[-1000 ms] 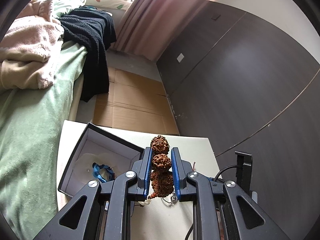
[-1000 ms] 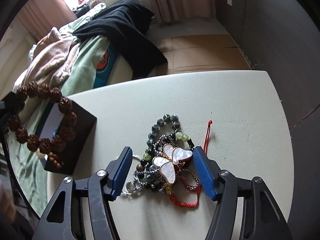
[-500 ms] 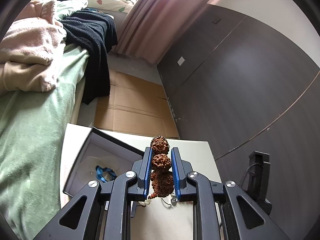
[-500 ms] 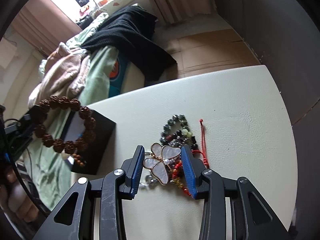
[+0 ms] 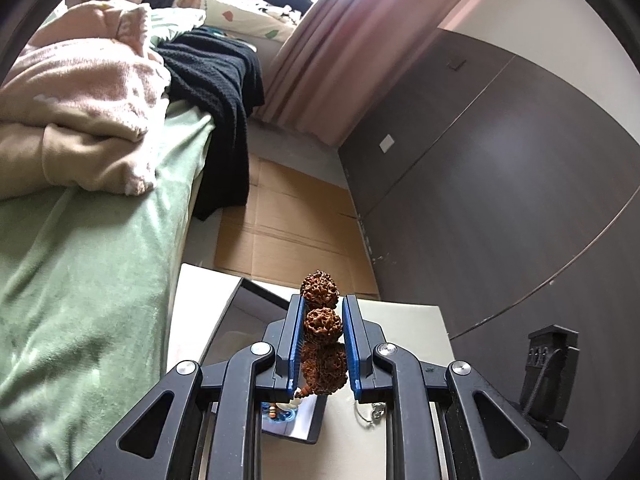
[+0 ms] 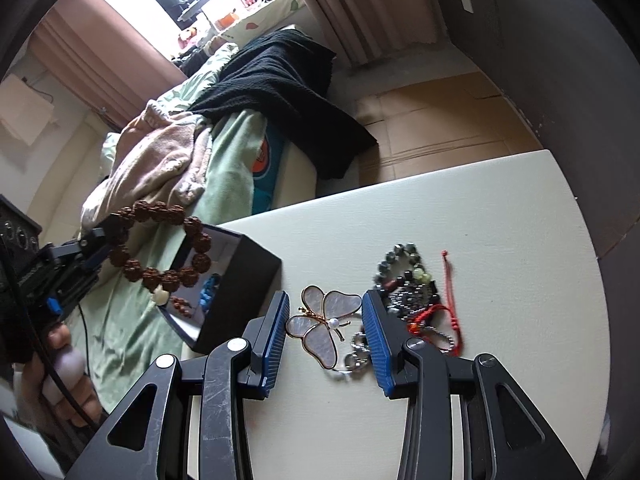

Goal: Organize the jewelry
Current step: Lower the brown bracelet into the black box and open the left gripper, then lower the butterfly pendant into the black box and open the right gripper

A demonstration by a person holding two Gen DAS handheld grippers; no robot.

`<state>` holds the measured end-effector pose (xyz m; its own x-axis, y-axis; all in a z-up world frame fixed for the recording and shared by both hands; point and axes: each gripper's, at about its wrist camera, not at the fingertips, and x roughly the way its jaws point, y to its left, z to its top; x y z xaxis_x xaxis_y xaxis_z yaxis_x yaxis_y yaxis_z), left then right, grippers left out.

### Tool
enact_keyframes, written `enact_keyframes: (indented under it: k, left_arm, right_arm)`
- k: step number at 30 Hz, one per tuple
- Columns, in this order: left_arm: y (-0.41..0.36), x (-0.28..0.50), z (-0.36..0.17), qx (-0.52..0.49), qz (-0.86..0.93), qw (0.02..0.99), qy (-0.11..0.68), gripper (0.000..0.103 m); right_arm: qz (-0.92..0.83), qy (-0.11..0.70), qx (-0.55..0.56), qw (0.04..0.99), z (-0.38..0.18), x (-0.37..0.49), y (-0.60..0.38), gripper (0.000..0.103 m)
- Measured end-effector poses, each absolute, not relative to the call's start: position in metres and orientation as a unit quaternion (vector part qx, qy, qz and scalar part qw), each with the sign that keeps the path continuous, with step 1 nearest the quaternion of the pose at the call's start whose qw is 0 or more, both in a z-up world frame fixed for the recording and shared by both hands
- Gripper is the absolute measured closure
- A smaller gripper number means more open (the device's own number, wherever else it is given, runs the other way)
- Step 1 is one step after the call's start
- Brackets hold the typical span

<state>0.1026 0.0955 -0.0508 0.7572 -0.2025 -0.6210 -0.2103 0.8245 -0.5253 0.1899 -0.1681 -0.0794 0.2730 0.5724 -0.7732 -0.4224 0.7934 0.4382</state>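
My left gripper (image 5: 322, 314) is shut on a brown knobbly bead bracelet (image 5: 321, 320) and holds it in the air above the open black jewelry box (image 5: 240, 312). In the right wrist view the bracelet (image 6: 160, 248) hangs as a ring from the left gripper (image 6: 100, 248) over the box (image 6: 236, 280), which holds a blue item (image 6: 208, 292). My right gripper (image 6: 325, 312) is open, its fingers either side of a mother-of-pearl butterfly brooch (image 6: 324, 328) lying on the cream table (image 6: 500, 208). A heap of bead bracelets and a red cord (image 6: 416, 296) lies just right of it.
A bed with green sheet (image 5: 80, 264), pink blanket and black throw stands left of the table. Cardboard (image 5: 280, 224) covers the floor beyond. A dark wardrobe wall (image 5: 500, 168) runs along the right. A black device (image 5: 548, 376) stands at the table's right edge.
My right gripper closed around the butterfly brooch, drew it left out of the jewelry heap, then opened. My left gripper lifted the brown bracelet higher over the box.
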Motion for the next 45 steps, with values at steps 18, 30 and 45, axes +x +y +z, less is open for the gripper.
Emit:
enact_keyframes:
  k: [18, 30, 45]
  left_arm:
    - [0.118, 0.109, -0.07, -0.312, 0.035, 0.872, 0.375, 0.041]
    - [0.127, 0.105, -0.068, -0.311, 0.051, 0.873, 0.373, 0.041]
    - [0.141, 0.101, -0.072, -0.316, 0.073, 0.869, 0.374, 0.021]
  right_arm:
    - [0.354, 0.501, 0.095, 0.784, -0.072, 0.178, -0.139, 0.064]
    - [0.378, 0.484, 0.157, 0.773, -0.075, 0.175, -0.095, 0.064]
    - [0.382, 0.496, 0.218, 0.749, -0.085, 0.177, -0.078, 0.019]
